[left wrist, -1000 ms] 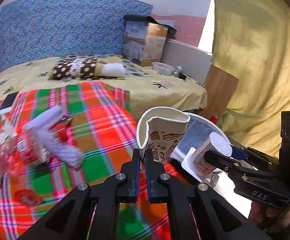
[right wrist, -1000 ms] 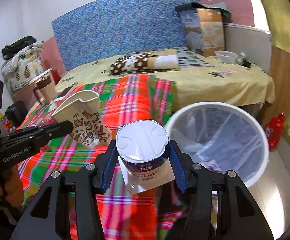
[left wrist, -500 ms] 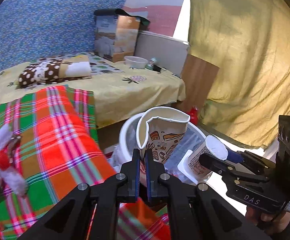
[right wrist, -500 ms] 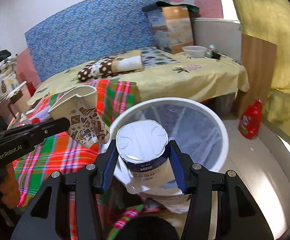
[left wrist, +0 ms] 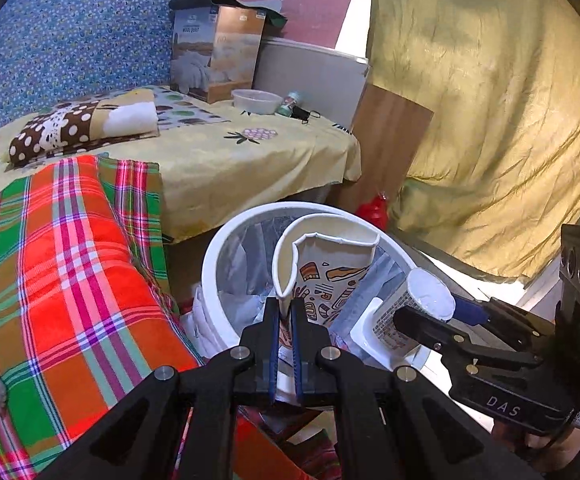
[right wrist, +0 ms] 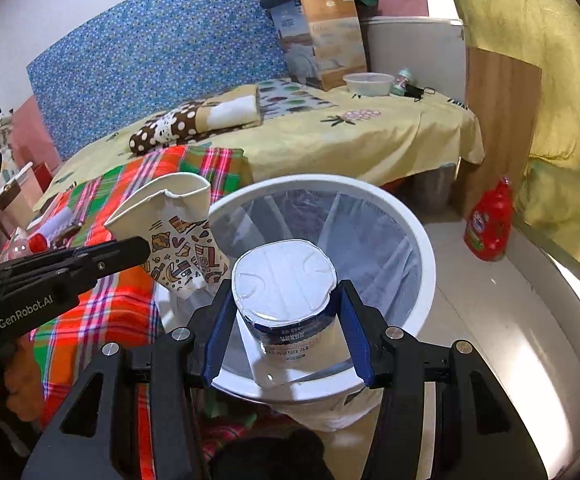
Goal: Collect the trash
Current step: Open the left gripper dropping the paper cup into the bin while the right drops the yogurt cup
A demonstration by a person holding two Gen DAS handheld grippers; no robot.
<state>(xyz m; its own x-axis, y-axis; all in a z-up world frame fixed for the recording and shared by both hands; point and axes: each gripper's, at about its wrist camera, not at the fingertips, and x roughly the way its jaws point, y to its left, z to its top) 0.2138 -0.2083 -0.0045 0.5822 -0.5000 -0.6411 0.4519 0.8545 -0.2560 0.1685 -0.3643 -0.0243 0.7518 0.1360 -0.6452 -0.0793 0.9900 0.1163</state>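
My left gripper (left wrist: pixel 284 312) is shut on the wall of a crushed patterned paper cup (left wrist: pixel 330 276), held over the white trash bin (left wrist: pixel 217 256) lined with a clear bag. From the right wrist view the same paper cup (right wrist: pixel 173 236) hangs at the bin's (right wrist: pixel 422 240) left rim. My right gripper (right wrist: pixel 285 312) is shut on a sealed white yogurt cup (right wrist: pixel 285 280), held over the near side of the bin's mouth. In the left wrist view that yogurt cup (left wrist: pixel 414 308) sits at the bin's right edge.
A bed with a plaid blanket (left wrist: pixel 69 272) lies left of the bin; more litter rests on the blanket (right wrist: pixel 45 240). A red bottle (right wrist: pixel 488 228) stands on the floor by a wooden board (right wrist: pixel 498 112). A yellow curtain (left wrist: pixel 490 120) hangs on the right.
Both grippers carried their cups rightward off the plaid blanket and slightly down, ending over the trash bin. Both grips are unchanged.
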